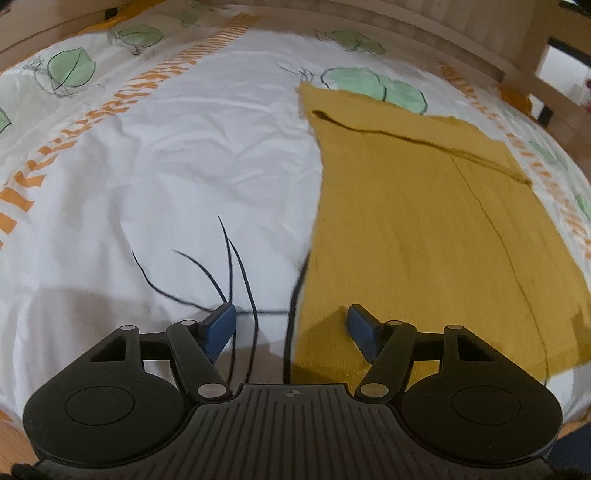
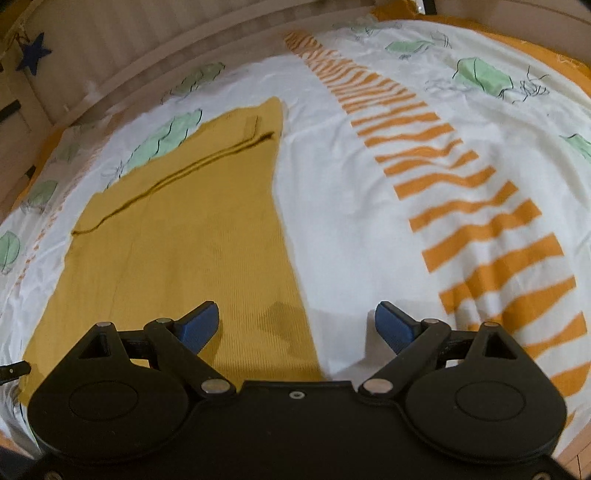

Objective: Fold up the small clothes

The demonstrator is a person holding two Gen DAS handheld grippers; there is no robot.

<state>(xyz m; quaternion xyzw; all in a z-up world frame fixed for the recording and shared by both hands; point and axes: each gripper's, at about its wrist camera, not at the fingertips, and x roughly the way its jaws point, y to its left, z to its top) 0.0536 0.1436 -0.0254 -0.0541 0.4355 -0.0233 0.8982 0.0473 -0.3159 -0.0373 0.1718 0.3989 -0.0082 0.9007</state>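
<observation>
Left wrist view shows a mustard ribbed garment (image 1: 424, 229) lying flat on the leaf-print sheet (image 1: 184, 155), its edge folded over. Both the left gripper (image 1: 291, 319) and right gripper (image 2: 297, 317) hover above it with fingers spread apart.

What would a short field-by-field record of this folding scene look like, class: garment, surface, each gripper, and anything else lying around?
garment: mustard-yellow ribbed knit garment, lying flat, a dark seam line across its far end
surface: white bedsheet with orange stripes and green leaf prints, lightly wrinkled
left gripper: open, holding nothing; blue fingers straddle the garment's near left edge
right gripper: open, holding nothing; fingers straddle the garment's right edge
loose items: thin dark threads on the sheet, left of the garment
surround: pale wooden bed frame behind the sheet
</observation>
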